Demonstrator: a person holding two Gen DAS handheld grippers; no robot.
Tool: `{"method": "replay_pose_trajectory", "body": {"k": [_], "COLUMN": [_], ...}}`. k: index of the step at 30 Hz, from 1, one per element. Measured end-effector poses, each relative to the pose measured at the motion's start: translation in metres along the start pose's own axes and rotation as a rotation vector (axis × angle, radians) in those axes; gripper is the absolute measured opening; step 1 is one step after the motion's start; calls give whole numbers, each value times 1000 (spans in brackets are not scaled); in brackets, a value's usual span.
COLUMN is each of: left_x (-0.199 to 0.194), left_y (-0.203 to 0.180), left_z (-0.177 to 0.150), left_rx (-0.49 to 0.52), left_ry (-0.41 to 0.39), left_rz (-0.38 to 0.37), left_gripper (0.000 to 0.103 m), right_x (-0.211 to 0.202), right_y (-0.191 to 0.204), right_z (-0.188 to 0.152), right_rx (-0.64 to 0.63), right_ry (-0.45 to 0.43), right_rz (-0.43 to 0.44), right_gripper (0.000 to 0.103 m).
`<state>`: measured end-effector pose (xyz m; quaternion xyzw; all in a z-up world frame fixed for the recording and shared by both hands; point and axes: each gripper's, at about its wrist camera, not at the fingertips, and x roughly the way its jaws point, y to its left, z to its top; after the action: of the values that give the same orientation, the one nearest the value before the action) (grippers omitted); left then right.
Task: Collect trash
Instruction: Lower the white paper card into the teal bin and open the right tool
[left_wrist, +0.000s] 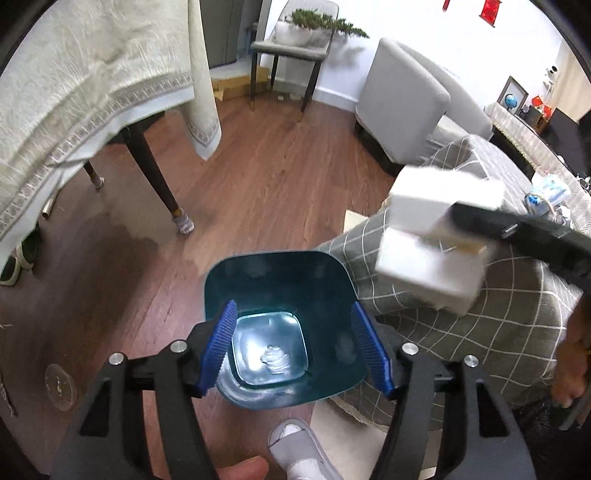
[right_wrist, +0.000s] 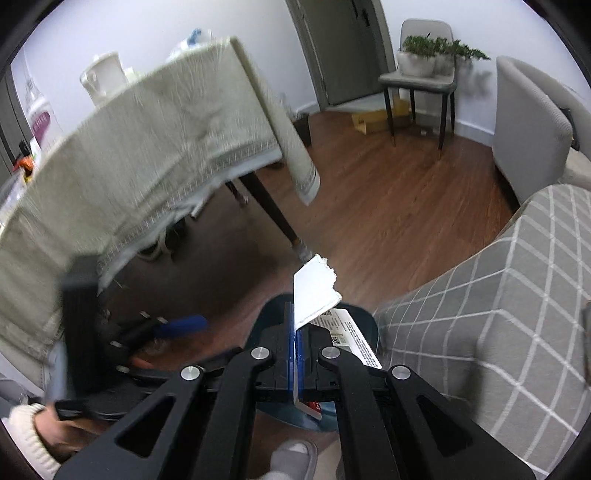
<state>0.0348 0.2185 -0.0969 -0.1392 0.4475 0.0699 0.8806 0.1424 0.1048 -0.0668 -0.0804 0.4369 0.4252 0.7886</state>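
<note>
A dark teal trash bin (left_wrist: 284, 288) stands on the wood floor beside the sofa. A crumpled white wad (left_wrist: 274, 359) lies on its bottom. My left gripper (left_wrist: 295, 347) is open and empty, its blue pads straddling the bin's mouth from above. My right gripper (right_wrist: 295, 332) is shut on a torn white cardboard box (right_wrist: 314, 291) with a printed label; in the left wrist view the box (left_wrist: 436, 236) hangs in the air to the right of the bin, over the sofa edge. The bin (right_wrist: 365, 325) is mostly hidden behind the right gripper.
A table with a cream cloth (left_wrist: 92, 85) and dark legs (left_wrist: 155, 173) stands left of the bin. A grey checked sofa (left_wrist: 461, 314) is on the right, an armchair (left_wrist: 402, 107) and a chair with a plant (left_wrist: 291, 48) behind. My slippered foot (left_wrist: 299, 450) is below the bin.
</note>
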Motion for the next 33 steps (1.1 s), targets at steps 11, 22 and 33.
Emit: {"method": "replay_pose_trajectory", "body": {"k": [11, 22, 33], "left_x": [-30, -63, -82], "left_y": [7, 6, 4], "left_z": [2, 2, 0], "left_rx": [-9, 10, 28], "left_ry": [-102, -205, -274], "left_rz": [-11, -34, -24], "left_gripper": [43, 35, 35], "right_x": [53, 124, 158], "right_y": [6, 8, 14], "right_z": [-15, -54, -72], "right_rx": [-22, -60, -75], "right_ry": [120, 268, 337], "right_rz": [-26, -48, -72], "right_gripper": [1, 1, 19]}}
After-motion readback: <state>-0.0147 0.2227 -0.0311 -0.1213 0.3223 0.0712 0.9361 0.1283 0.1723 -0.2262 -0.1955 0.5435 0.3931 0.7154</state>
